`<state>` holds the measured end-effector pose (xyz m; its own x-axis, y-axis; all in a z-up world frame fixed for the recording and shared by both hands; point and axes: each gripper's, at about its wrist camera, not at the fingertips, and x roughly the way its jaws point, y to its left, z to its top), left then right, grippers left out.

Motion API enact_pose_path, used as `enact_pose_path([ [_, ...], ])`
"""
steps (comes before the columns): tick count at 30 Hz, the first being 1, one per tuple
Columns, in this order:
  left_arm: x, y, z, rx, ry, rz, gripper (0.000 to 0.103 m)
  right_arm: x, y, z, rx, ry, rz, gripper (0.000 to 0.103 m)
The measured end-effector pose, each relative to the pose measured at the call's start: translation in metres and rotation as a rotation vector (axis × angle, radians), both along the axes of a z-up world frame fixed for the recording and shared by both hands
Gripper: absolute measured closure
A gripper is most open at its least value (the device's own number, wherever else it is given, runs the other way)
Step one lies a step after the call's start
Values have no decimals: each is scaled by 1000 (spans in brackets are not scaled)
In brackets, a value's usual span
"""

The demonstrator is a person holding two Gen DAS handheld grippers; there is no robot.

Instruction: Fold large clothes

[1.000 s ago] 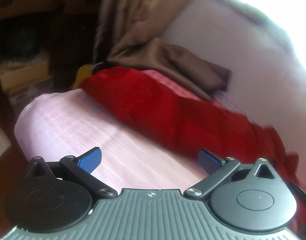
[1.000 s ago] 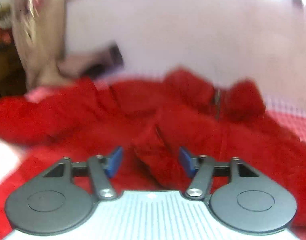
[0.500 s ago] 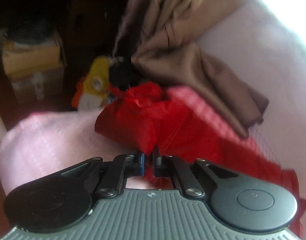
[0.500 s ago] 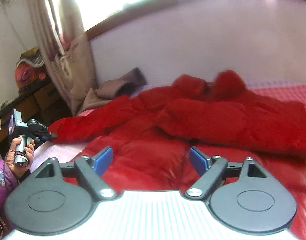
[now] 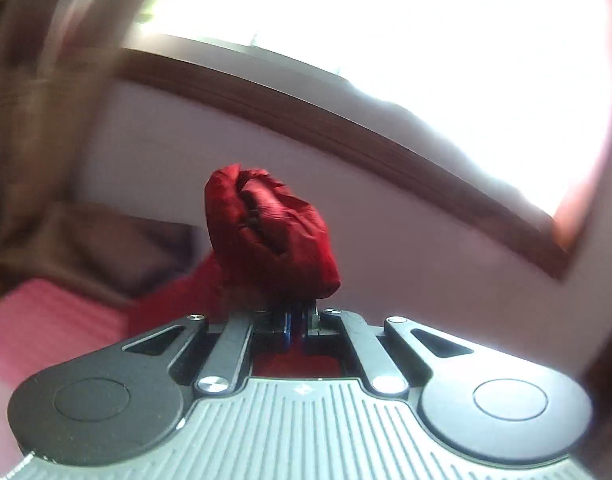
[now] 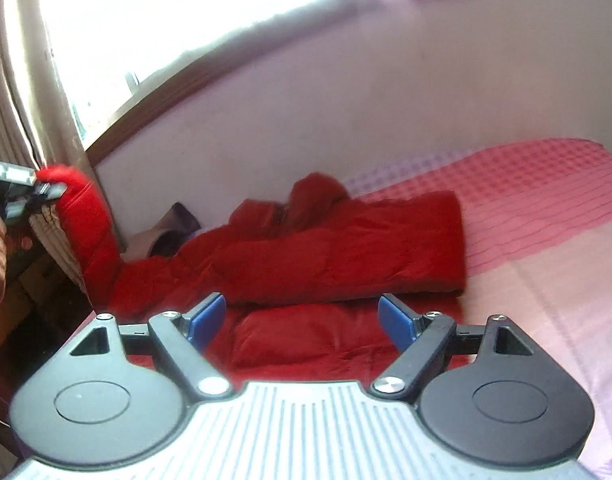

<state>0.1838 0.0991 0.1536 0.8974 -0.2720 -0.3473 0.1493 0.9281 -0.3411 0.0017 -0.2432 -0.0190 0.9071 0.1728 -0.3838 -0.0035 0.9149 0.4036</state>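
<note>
Puffy red quilted jacket [image 6: 346, 248] is being spread across pink checked bed [image 6: 546, 216], below window wall. One sleeve cuff [image 5: 265, 232] is being pinched by left gripper [image 5: 295, 320], jaws clamped tight on fabric, cuff raised off bed at jacket's left end. Right gripper [image 6: 301, 320] is being held wide, nothing between blue pads, just in front of jacket's near hem. Jacket is judged soft, bulky, light, slippery-shelled; hem corners and cuffs are judged best holds.
</note>
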Motion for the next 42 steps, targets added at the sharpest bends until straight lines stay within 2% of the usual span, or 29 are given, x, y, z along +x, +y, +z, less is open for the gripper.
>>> enact_pose_path([
  [4,3,-79,-23,51,43,-137,100,-10,-17,-4,3,-19,-14,19],
  [8,16,-142,-69,129,116,-234,100,-15,-37,-13,43,-12,-32,19],
  [13,38,-190,-129,240,229,-316,99,-21,-57,-29,73,4,-56,19],
  [16,45,-206,-156,289,275,-345,94,-24,-65,-37,89,18,-67,19],
  [18,46,-205,-163,300,283,-362,74,-28,-69,-42,97,22,-73,19],
  [19,49,-206,-165,301,287,-370,69,-29,-71,-44,101,26,-75,19],
  [20,48,-208,-167,302,283,-384,56,-31,-72,-45,104,30,-77,19],
  [21,45,-206,-167,302,274,-397,35,-33,-72,-46,109,32,-77,19],
  [23,36,-208,-166,311,245,-398,11,-36,-72,-48,116,38,-74,19],
  [24,35,-203,-157,320,217,-380,6,-38,-71,-48,116,43,-70,19],
  [26,20,-200,-148,329,166,-367,5,-41,-69,-47,112,59,-47,19],
  [28,2,-187,-133,307,161,-365,2,-47,-66,-49,97,76,-31,19],
  [30,-16,-163,-124,254,188,-359,1,-57,-63,-50,83,103,-14,19],
  [33,-44,-118,-116,228,224,-338,0,-82,-60,-57,105,155,26,19],
  [36,-79,-59,-117,222,233,-273,0,-104,-52,-66,118,210,61,19],
  [39,-112,4,-119,227,261,-170,0,-121,-41,-73,109,229,78,19],
  [42,-139,66,-132,175,314,-58,0,-126,-32,-79,128,223,105,19],
])
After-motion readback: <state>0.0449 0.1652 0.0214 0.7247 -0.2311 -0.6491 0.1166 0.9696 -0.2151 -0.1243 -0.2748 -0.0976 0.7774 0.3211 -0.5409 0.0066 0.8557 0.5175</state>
